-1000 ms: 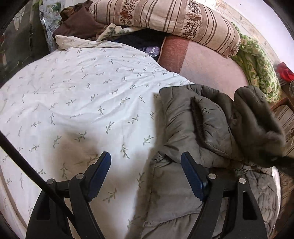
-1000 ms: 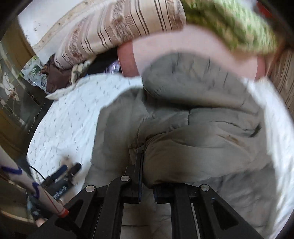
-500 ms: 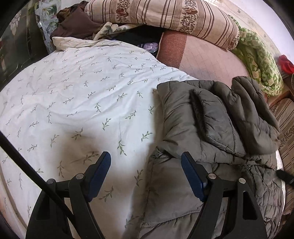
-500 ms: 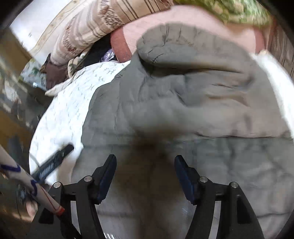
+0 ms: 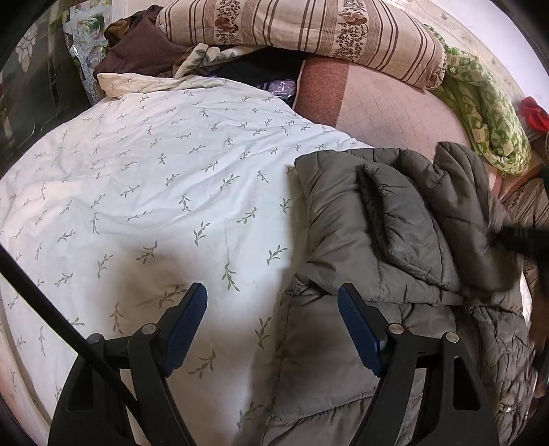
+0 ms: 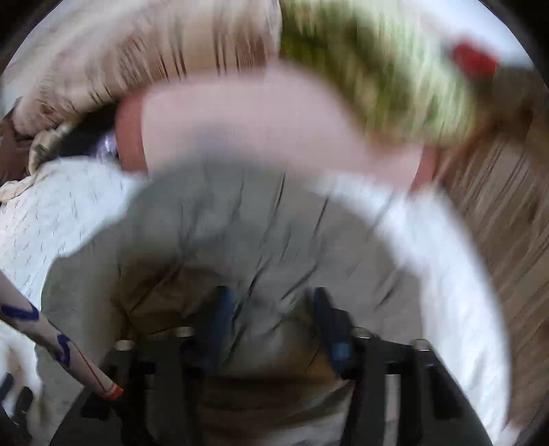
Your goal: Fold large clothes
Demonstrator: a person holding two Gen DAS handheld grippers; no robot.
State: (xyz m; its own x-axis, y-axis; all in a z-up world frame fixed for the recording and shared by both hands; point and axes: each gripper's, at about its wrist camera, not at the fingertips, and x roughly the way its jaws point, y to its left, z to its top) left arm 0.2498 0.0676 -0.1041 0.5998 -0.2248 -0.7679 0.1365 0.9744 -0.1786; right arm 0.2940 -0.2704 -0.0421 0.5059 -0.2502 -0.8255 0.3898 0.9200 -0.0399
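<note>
The jacket (image 5: 384,247), olive and quilted, lies on the right part of the sheet (image 5: 154,192), which is white with a green sprig print. Its upper portion is folded over onto its lower body, with a sleeve lying across the top. The left gripper (image 5: 272,308) hangs above the jacket's left edge with its jaws wide apart and nothing between them; its right finger is over jacket fabric, its left finger over bare sheet. The right wrist view is heavily blurred. In it the right gripper (image 6: 271,308) sits low over the jacket (image 6: 240,223), jaws parted with fabric showing between them; whether the fingers touch the cloth cannot be told. At the head of the bed lie a striped pillow (image 5: 308,31), a pink cushion (image 5: 387,109) and a green patterned cloth (image 5: 487,113).
</note>
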